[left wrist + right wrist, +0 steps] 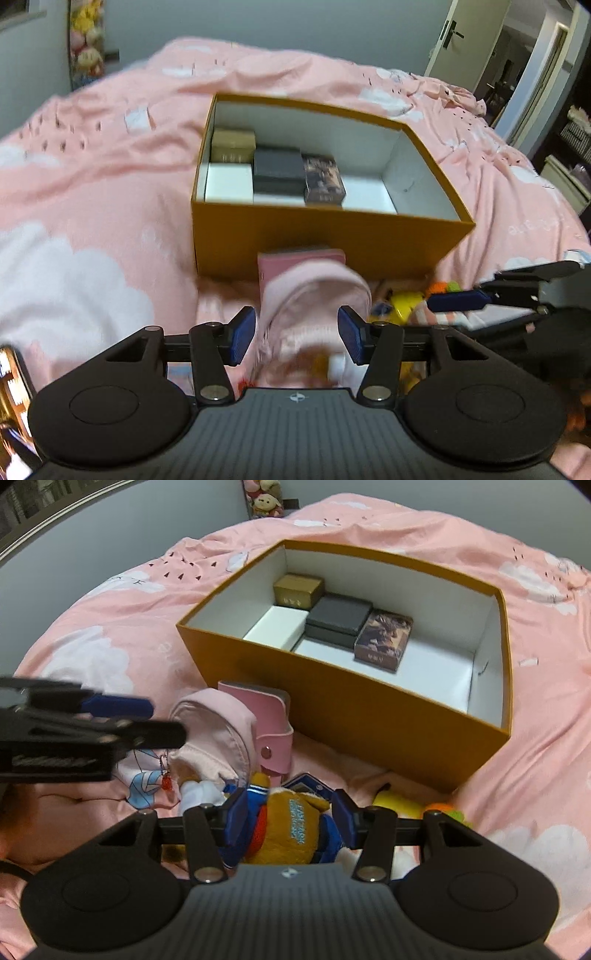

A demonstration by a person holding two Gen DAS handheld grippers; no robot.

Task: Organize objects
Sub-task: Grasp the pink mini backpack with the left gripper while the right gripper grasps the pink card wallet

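Observation:
An orange box [332, 240] [369, 709] stands open on the pink bed. Inside lie a gold box [297, 589], a dark grey box [338, 618], a picture-printed box [384, 638] and a white box [275, 626]. My left gripper [297, 334] is open around a pale pink pouch [314, 295] [218, 734], pads apart from its sides. A pink snap wallet [266, 723] stands behind the pouch against the box. My right gripper [286, 821] has its pads on both sides of a brown plush toy in blue clothes [291, 827].
A yellow toy [399, 805] and an orange-green one [447, 810] lie before the box's near corner. A patterned cloth [144, 782] lies left of the pouch. Plush toys [264, 498] hang at the far wall. A doorway [517, 55] is at the right.

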